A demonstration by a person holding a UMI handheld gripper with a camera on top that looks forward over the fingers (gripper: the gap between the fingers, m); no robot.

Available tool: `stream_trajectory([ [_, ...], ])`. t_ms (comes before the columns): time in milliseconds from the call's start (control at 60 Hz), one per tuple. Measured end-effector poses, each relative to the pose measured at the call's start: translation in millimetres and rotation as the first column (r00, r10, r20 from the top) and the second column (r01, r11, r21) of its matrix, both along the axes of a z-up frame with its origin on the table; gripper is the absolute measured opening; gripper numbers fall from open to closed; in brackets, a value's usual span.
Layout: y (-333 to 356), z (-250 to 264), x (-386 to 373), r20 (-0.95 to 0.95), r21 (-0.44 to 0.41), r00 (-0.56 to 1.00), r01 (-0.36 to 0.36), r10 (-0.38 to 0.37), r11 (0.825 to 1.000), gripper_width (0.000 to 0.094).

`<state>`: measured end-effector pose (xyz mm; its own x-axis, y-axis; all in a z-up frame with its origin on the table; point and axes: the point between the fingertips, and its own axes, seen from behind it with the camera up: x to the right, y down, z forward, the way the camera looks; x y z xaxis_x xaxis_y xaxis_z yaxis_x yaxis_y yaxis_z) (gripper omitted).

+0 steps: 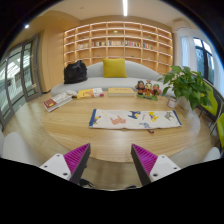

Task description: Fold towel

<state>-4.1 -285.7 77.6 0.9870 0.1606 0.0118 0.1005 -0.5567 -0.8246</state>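
The tool point(110, 160) is released, its two fingers spread apart with nothing between them; the magenta pads point(76, 157) face each other across bare wood. The towel point(134, 119), pale with printed figures, lies spread flat on the counter point(60, 125), well beyond the fingertips. Behind the towel sit a small bowl of snacks point(148, 90) and some books point(57, 100) off to its left. A potted plant point(187, 85) stands to the towel's right. Behind the counter a yellow cushion point(115, 68) rests on a sofa, under wooden shelves point(118, 42).

Home living room, bookshelves point(118, 42), sofa point(110, 70), wooden table point(70, 125), houseplant point(187, 88)
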Motion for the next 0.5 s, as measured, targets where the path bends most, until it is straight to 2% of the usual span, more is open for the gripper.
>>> stream_trajectory([
  [100, 51, -6, -45, -0.029, 0.019, 0.999, -0.024, 0.025, 1.0, 0.0845],
  [200, 108, -23, -81, -0.022, 0.032, 1.0, -0.01, 0.011, 0.999, 0.0845],
  [333, 172, -50, -103, 0.001, 0.011, 1.0, 0.011, -0.011, 1.0, 0.0844],
  [500, 218, -81, -106, 0.022, -0.038, 0.998, 0.058, -0.057, 0.998, 0.0846],
])
